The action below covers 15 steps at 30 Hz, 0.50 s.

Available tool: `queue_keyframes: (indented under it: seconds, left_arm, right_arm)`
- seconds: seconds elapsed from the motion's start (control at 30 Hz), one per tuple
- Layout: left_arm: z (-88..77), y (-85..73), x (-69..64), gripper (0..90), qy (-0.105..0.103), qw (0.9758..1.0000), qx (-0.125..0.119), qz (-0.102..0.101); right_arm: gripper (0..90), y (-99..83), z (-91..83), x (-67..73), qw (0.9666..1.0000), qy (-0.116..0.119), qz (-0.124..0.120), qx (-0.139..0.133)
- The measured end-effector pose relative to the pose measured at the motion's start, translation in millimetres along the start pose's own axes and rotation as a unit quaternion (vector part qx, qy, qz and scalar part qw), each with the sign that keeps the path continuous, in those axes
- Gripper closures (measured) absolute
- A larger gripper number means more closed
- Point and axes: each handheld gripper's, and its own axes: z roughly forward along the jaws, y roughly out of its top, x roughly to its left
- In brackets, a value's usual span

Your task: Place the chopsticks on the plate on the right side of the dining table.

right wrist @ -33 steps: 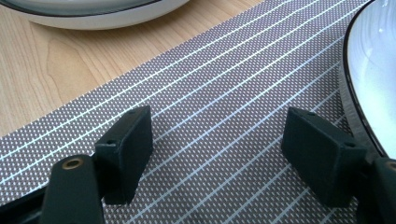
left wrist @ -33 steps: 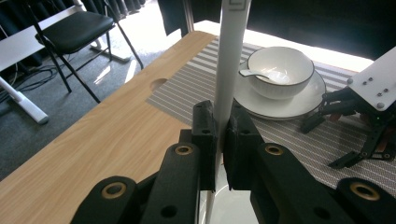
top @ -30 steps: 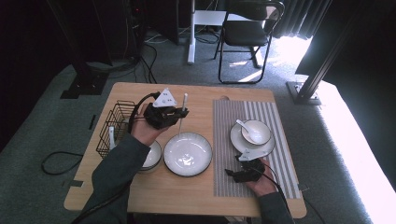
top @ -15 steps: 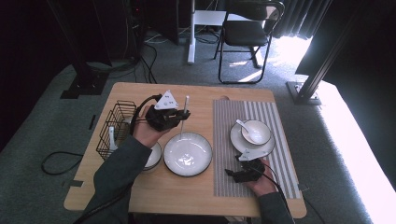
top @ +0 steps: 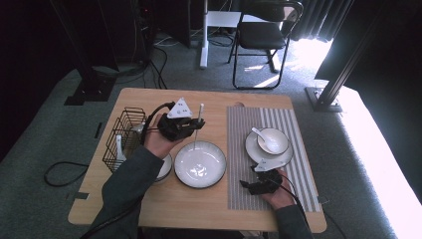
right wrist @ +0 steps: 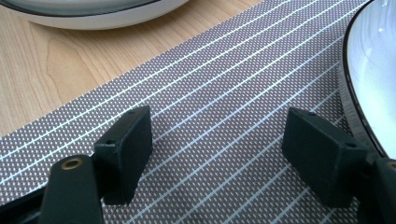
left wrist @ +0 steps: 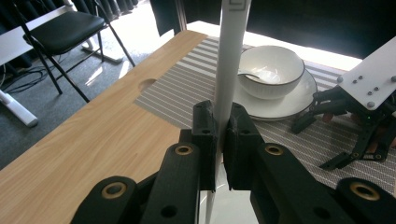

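The left gripper [top: 191, 125] had its jaws clamped on a white utensil handle [left wrist: 229, 60], upright above the empty plate [top: 200, 163]. It probably still had to be laid down. The right gripper [right wrist: 219, 154] rested on the striped mat [top: 249, 149], jaws apart and empty.

There are two tools [top: 191, 125] [top: 247, 185], one striped mat [top: 293, 124], one wire basket [top: 124, 132], one chair [top: 263, 35], and one big plate [top: 200, 163]. One bowl [top: 272, 140] sits on one saucer [top: 256, 151].

Grey carpeted floor [top: 45, 144] around a light wooden table [top: 149, 199], black folding metal chair [top: 263, 35] beyond its far edge, dark curtains [top: 318, 15] behind, bright sunlight patch [top: 378, 164] along its right edge.
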Motion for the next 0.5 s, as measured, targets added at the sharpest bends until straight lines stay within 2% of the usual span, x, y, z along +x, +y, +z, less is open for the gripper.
queue_keyframes:
  seconds: [0.5]
  left_arm:
    - [5.1,0.9,-5.3,84.7,-0.004,1.0000,-0.002,0.003]
  right_arm:
    - [24.1,0.0,0.0,0.1,1.0000,0.000,0.000,-0.001]
